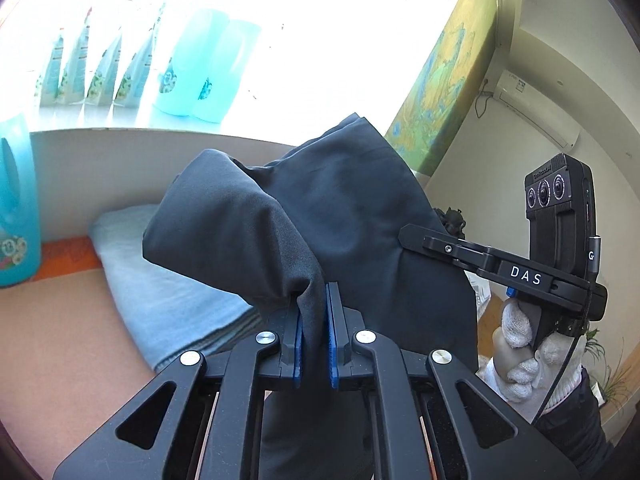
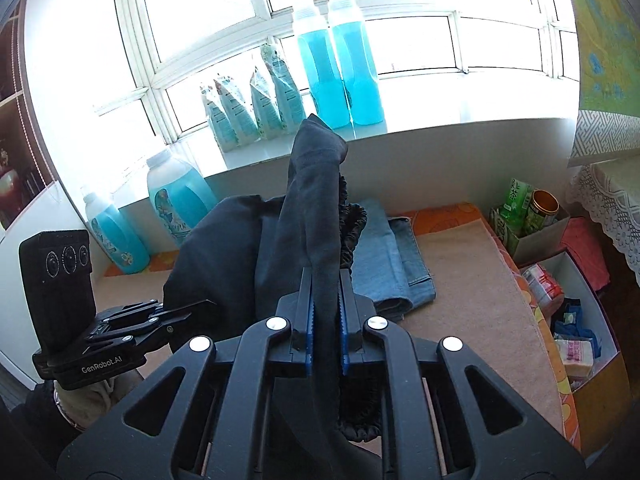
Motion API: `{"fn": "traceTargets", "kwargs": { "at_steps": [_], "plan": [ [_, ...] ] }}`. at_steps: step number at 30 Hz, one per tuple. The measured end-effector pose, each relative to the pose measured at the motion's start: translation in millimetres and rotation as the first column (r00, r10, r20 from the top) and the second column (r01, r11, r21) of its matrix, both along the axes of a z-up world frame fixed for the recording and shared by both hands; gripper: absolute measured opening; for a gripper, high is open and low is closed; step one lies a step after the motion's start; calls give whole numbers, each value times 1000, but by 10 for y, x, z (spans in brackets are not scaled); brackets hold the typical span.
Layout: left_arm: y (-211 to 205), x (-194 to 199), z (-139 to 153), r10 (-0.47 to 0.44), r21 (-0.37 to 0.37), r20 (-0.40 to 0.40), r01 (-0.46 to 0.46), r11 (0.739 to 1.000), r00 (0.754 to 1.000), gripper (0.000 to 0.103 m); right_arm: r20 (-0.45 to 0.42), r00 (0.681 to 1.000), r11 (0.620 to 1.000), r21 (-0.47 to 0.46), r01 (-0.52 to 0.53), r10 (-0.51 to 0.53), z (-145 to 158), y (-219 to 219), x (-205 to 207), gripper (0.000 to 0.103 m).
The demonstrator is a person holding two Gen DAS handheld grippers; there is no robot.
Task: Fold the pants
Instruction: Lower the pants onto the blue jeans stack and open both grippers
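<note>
Dark navy pants [image 1: 320, 208] hang in the air between both grippers, bunched and draped above the table. My left gripper [image 1: 315, 300] is shut on a fold of the dark fabric, its blue pads pressing the cloth. In the right wrist view the pants [image 2: 316, 216] rise in a tall ridge, with a gathered elastic waistband beside it. My right gripper [image 2: 325, 292] is shut on that ridge. The right gripper [image 1: 412, 236], held by a white-gloved hand [image 1: 520, 344], shows at the right of the left wrist view. The left gripper [image 2: 200, 308] shows at the lower left of the right wrist view.
Folded light blue jeans [image 2: 392, 256] lie on the tan table mat [image 2: 472, 280] behind the pants. Blue detergent bottles [image 2: 340, 68] and refill pouches [image 2: 248, 108] line the windowsill. Open boxes [image 2: 576, 312] of goods stand at the right edge. A wall air conditioner [image 1: 536, 108] hangs far right.
</note>
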State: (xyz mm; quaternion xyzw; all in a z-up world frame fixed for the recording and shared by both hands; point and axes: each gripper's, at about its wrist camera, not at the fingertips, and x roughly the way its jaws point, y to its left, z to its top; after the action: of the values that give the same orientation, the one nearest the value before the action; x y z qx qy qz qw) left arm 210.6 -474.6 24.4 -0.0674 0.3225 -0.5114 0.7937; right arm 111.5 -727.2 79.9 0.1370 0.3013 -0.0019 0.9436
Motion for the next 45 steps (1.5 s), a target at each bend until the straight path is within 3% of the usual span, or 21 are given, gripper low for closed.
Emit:
{"fn": "traceTargets", "kwargs": {
  "at_steps": [9,19,24,26,30,31,34,37,43,45],
  "plan": [
    [-26,683,-28,39,15,44,-39,999,998,8,-2,1000,1000,0,-16,16,-107,-51,926,10],
    [-470,1343,-371,82,52,16,-83,995,997,8,-76,997,1000,-5,-6,6,-658,-364,1818,7],
    [-583,1543,-797,126,173,5,-125,977,992,8,-160,986,998,-39,46,-51,-1126,-608,2109,7],
    [-539,1635,-953,195,232,5,-190,954,981,20,-200,976,995,-68,74,-86,-1291,-684,2215,8],
    [-339,1691,-1048,251,269,5,-243,932,968,33,-216,969,991,-89,103,-120,-1388,-785,2268,11],
    [-280,1681,-1041,257,269,13,-251,930,966,40,-218,967,988,-106,113,-133,-1382,-783,2274,15],
    [-133,1622,-1013,273,267,23,-269,925,962,41,-211,961,975,-171,143,-178,-1296,-766,2236,31],
    [-71,1538,-1016,266,275,10,-258,926,964,41,-190,965,975,-161,152,-182,-1168,-768,2111,32],
    [-45,1281,-1276,188,231,-199,-140,963,962,41,-150,967,973,-136,186,-205,-995,-699,1639,53],
    [-35,1140,-1344,173,221,-228,-123,968,958,41,-160,957,966,-127,223,-242,-1046,-719,1462,60]
  ]
}}
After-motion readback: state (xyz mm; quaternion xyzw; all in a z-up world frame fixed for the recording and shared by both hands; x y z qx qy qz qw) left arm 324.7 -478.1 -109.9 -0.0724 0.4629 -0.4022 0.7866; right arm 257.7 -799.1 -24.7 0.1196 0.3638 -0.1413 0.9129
